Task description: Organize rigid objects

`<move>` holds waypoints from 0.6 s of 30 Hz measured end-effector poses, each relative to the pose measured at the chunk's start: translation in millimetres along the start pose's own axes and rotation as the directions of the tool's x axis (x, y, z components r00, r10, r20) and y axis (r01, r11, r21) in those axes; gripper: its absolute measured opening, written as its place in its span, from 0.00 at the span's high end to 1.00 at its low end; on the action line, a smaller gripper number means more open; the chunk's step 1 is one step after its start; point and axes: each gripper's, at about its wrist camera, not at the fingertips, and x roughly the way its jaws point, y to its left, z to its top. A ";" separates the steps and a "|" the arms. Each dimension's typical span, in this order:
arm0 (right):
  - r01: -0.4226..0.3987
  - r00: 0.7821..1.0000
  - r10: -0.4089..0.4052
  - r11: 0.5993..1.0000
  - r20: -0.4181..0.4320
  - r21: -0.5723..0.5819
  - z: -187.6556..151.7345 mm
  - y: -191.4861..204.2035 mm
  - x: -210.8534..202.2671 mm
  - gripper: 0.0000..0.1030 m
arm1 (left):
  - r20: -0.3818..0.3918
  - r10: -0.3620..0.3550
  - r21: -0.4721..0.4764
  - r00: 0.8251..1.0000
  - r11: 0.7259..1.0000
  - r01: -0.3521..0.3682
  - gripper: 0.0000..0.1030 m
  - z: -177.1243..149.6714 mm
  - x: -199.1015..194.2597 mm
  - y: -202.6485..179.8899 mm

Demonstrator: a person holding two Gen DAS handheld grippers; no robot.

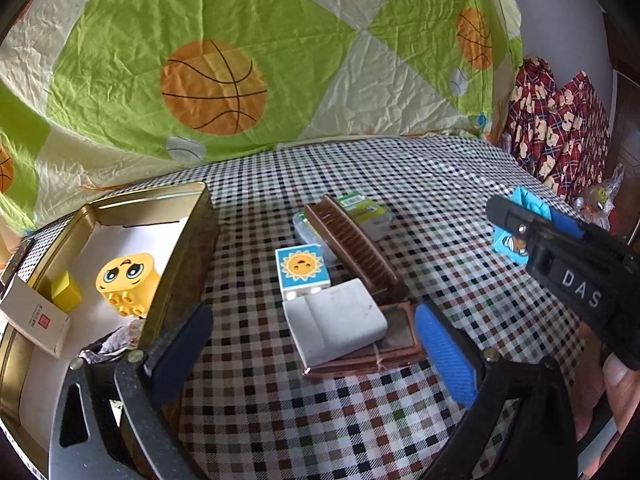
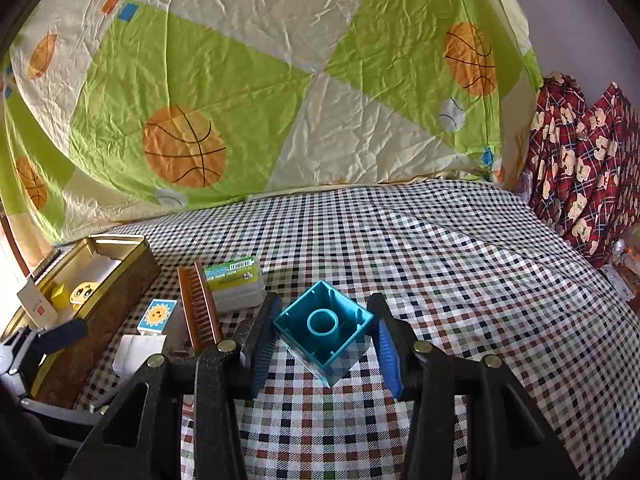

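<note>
The right gripper (image 2: 326, 344) has its jaws closed on the blue block (image 2: 324, 330), hollow side facing the camera, above the checked bed sheet (image 2: 460, 280). The left gripper (image 1: 312, 344) hangs open over the white box (image 1: 336, 328). Carry the block level to the gold tin (image 2: 132, 276), clearing the brown brush (image 2: 198, 308).

Both views are bright, lit by soft daylight; shadows under the tin (image 1: 188, 248) and blocks are faint; the quilt (image 2: 256, 80) bows with fisheye distortion; corners fall to black vignette; focus is fairly sharp centrally, softer toward the rims.
</note>
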 end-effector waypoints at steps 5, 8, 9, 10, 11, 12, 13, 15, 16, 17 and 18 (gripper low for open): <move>0.009 1.000 -0.008 0.999 0.019 -0.037 0.5 7.7 -5.2 0.54 | -0.034 0.000 0.020 0.999 1.000 0.001 0.05 0.6 7.0 -5.8; 0.005 1.000 -0.004 0.999 0.027 -0.042 0.2 7.3 -6.7 0.54 | -0.067 -0.017 0.005 0.998 1.000 0.017 0.21 1.0 13.6 -3.7; 0.005 0.999 -0.004 0.999 0.032 -0.044 0.1 7.4 -7.0 0.54 | -0.080 -0.025 0.003 0.997 1.000 0.025 0.24 0.7 15.5 -3.5; 0.007 0.999 -0.005 0.999 0.039 -0.048 -0.1 8.4 -8.5 0.54 | -0.088 -0.033 0.001 0.996 0.999 0.033 0.27 0.4 16.7 -2.8; 0.009 0.999 -0.007 0.999 0.046 -0.050 -0.1 9.7 -9.8 0.54 | -0.092 -0.040 -0.002 0.995 0.999 0.040 0.33 -0.2 17.2 -2.2; 0.013 0.999 -0.010 0.999 0.053 -0.051 -0.3 10.2 -11.0 0.54 | -0.093 -0.046 -0.005 0.995 0.999 0.046 0.36 -0.4 17.2 -1.8; 0.015 0.998 -0.012 0.999 0.058 -0.050 -0.5 10.2 -11.7 0.54 | -0.092 -0.053 -0.006 0.994 0.999 0.053 0.42 -1.0 17.1 -1.4; 0.013 0.998 -0.010 0.999 0.066 -0.044 -0.7 9.1 -13.2 0.54 | -0.082 -0.062 -0.010 0.995 0.998 0.061 0.42 -1.9 14.9 -0.2; 0.012 0.998 -0.010 0.999 0.068 -0.039 -1.1 8.3 -13.6 0.54 | -0.074 -0.067 -0.012 0.995 0.998 0.067 0.42 -2.1 13.3 0.4; 0.012 0.998 -0.009 0.999 0.070 -0.035 -1.3 7.7 -13.8 0.54 | -0.067 -0.073 -0.014 0.995 0.997 0.073 0.42 -2.1 11.9 0.9; 0.012 0.997 -0.010 0.999 0.071 -0.034 -0.9 7.3 -13.7 0.54 | -0.060 -0.077 -0.014 0.995 0.997 0.077 0.42 -2.1 10.9 1.5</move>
